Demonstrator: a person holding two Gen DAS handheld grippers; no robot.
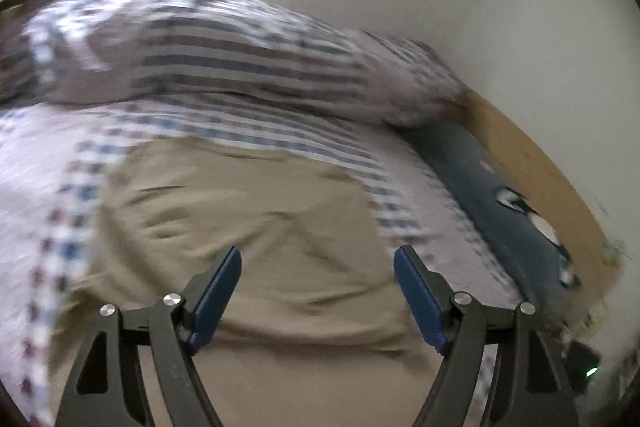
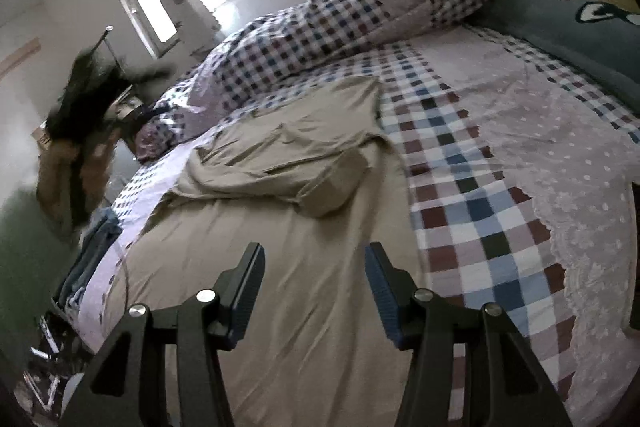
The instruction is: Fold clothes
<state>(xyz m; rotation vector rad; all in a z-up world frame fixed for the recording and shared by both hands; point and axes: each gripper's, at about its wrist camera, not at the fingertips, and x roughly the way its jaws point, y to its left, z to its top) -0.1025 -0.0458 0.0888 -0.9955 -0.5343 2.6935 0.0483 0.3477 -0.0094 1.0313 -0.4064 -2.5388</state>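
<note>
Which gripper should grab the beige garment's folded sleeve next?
Right, probably. The right gripper is open with the sleeve sharp and straight ahead on the garment. The left gripper is open too, but its view is motion-blurred and shows no sleeve.

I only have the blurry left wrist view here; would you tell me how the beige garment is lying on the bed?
Observer: The beige garment lies spread on the checked bedspread, with one sleeve folded across it.
Operator: Is the right gripper holding it?
Observer: No, the right gripper is open over its lower part, with nothing between the fingers.
Operator: Is anything else nearby?
Observer: Blue clothes lie at the bed's edge, near the garment.
</note>
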